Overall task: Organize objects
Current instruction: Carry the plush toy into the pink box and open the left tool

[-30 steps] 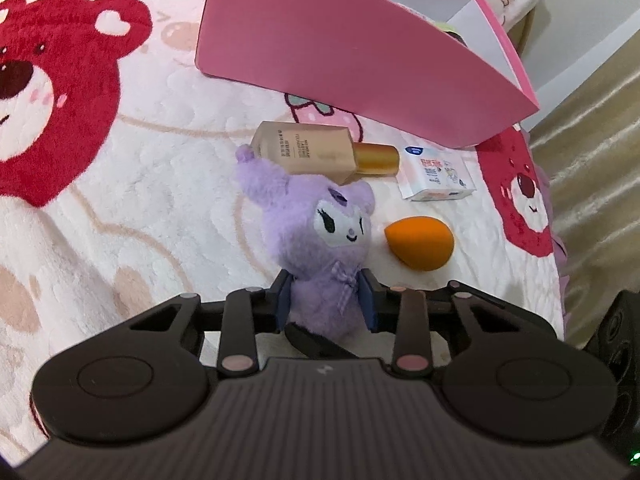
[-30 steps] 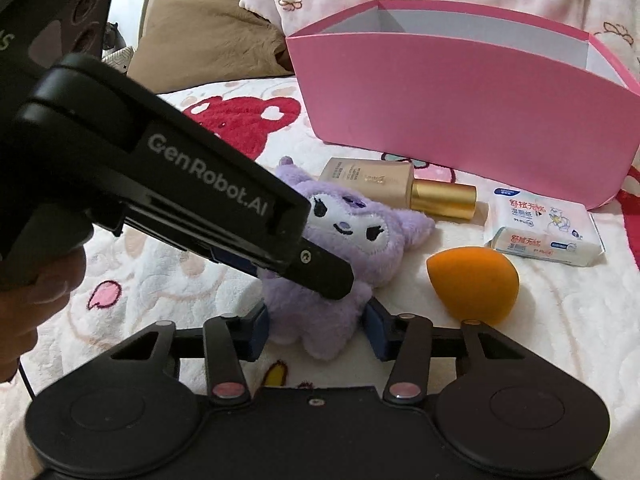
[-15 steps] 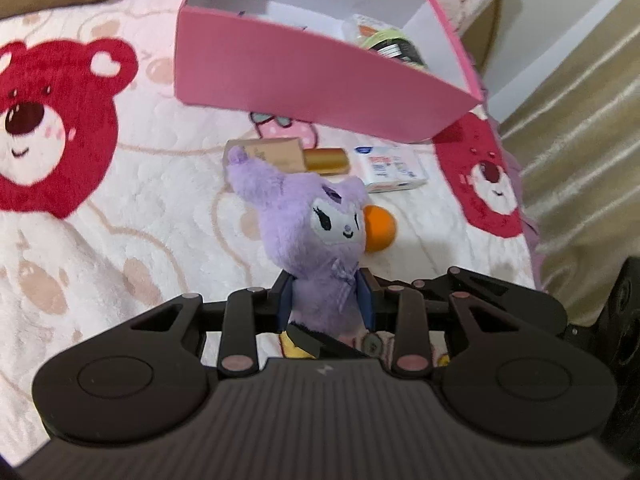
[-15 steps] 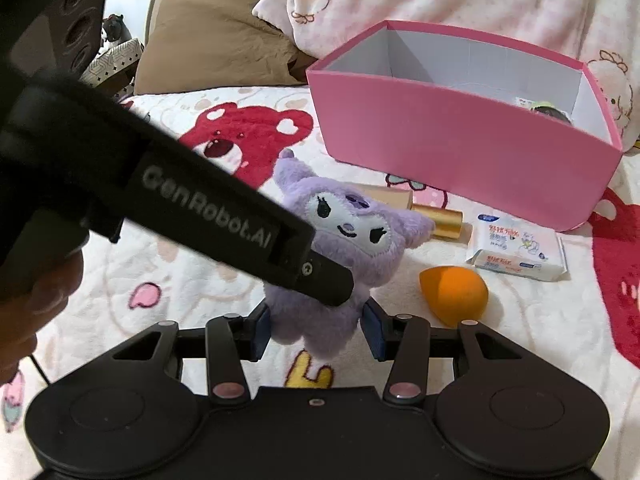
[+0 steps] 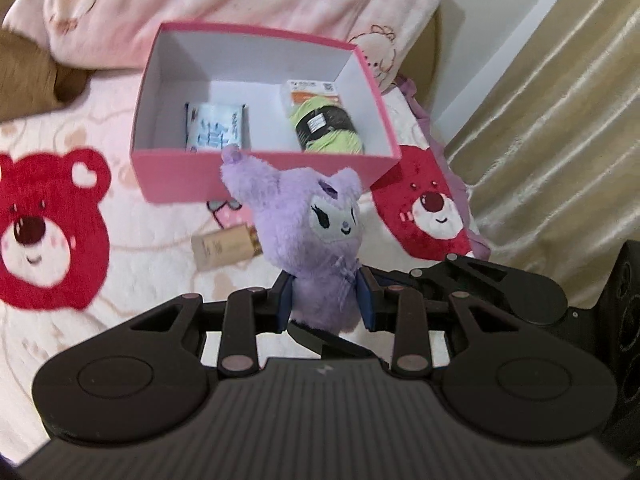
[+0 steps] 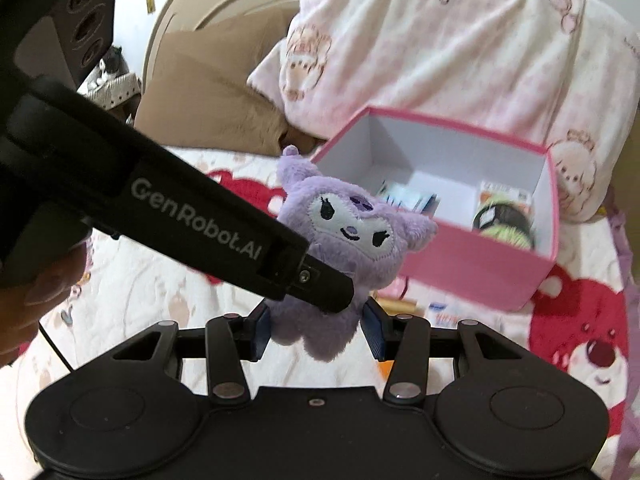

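Note:
A purple plush doll point(image 5: 320, 236) is held in the air above the bed, in front of an open pink box point(image 5: 180, 176). My left gripper point(image 5: 325, 305) is shut on the doll's body. My right gripper point(image 6: 318, 328) is also shut on the doll point(image 6: 348, 232) from the other side, with the left gripper's finger crossing in front. The box point(image 6: 480, 268) holds a blue-white packet point(image 5: 216, 130), a green and black item point(image 5: 326, 128) and an orange-white card. A beige foundation bottle point(image 5: 224, 246) lies on the blanket below the doll.
The bed has a white blanket with red bear patches point(image 5: 40, 236). Pink pillows point(image 6: 440, 40) and a brown cushion point(image 6: 216, 92) lie behind the box. A gold curtain point(image 5: 560, 140) hangs at the right. A small wipes pack point(image 6: 442, 309) lies by the box.
Both grippers have lifted the doll off the blanket and carried it up toward the box. The box's inside now shows from above. The orange sponge is hidden below.

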Available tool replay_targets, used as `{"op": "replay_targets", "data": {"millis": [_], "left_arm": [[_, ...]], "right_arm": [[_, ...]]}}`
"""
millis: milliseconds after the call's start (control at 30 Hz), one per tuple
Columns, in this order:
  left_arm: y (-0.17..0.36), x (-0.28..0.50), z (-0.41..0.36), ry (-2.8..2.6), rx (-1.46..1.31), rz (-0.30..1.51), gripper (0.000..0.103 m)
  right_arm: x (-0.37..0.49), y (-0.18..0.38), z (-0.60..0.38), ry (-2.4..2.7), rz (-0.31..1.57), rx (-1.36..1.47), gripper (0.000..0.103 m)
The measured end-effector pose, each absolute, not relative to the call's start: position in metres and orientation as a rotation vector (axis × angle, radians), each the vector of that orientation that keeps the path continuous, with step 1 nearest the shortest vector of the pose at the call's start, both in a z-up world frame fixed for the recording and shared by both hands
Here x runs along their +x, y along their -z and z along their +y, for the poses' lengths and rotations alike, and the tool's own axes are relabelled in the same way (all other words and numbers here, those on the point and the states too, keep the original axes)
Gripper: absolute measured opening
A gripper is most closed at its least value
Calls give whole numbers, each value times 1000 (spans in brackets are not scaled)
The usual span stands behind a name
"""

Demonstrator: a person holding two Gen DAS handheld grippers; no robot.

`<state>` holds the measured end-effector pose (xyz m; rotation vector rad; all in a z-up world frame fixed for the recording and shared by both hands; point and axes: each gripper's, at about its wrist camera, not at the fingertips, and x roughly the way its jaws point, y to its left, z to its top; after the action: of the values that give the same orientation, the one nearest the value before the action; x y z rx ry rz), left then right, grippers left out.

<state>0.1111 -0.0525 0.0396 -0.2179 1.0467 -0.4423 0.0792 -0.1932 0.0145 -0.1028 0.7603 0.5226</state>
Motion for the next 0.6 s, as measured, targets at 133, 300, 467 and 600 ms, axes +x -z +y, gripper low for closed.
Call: {"op": "replay_targets", "data": {"millis": [133,300,467,600], "left_arm": [[-71,125,-66,465,-150,1012,31],[-103,146,-79,463,-102,958,31],[-99,184,-76,462,-176,926,32],[-71,220,-74,453,-247,973,32]], "right_arm": [[91,-41,-206,-500,701,-77,52],[115,-66,-216,-481,652,-99,52],[154,-61,-228,-486,622,-29,52],[187,-37,-230,-467,649,-27,52]]}}
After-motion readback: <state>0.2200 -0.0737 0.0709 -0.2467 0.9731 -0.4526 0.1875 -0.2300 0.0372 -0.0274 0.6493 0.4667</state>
